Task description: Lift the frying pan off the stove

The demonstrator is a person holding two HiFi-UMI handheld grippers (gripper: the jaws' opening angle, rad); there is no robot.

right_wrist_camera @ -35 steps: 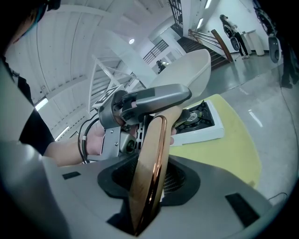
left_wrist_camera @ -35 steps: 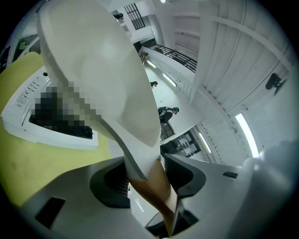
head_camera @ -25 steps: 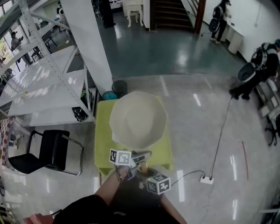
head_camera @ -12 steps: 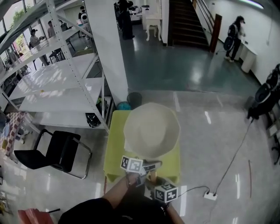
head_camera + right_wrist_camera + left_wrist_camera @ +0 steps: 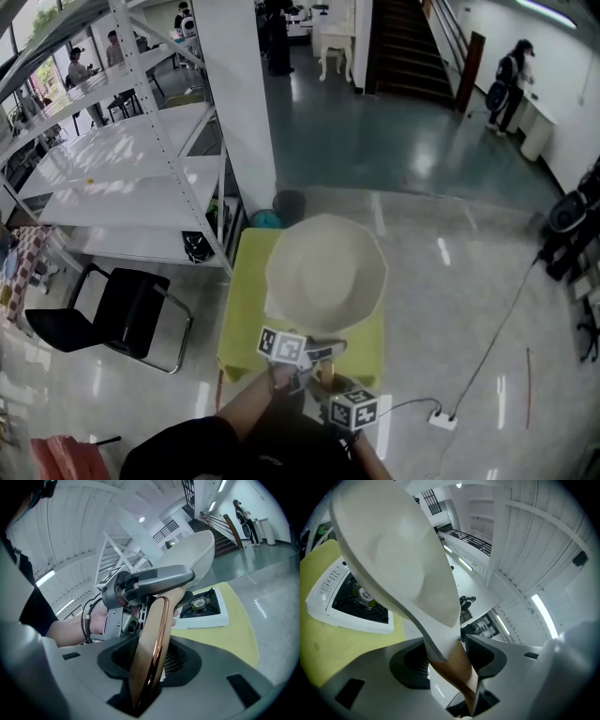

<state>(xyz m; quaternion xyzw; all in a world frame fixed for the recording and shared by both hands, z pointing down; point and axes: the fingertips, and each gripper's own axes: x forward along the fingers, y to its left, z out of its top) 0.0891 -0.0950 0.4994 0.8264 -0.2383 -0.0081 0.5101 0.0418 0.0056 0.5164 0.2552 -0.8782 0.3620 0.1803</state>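
- Frying pan (image 5: 323, 272) sits mid-frame, already up off the stove (image 5: 351, 597).
- Left gripper (image 5: 450, 653) and right gripper (image 5: 154, 653) both clamp its wooden handle (image 5: 151, 644). My guess is the smooth wood could twist or slip.
- Then it'd drop onto the yellow table (image 5: 242, 309).

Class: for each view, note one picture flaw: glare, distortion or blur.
Head view: glare streaks the glossy grey floor. Left gripper view: fisheye curves straight lines, and the long ceiling lamp is blown out. Right gripper view: a bright highlight runs down the brown wooden pan handle.
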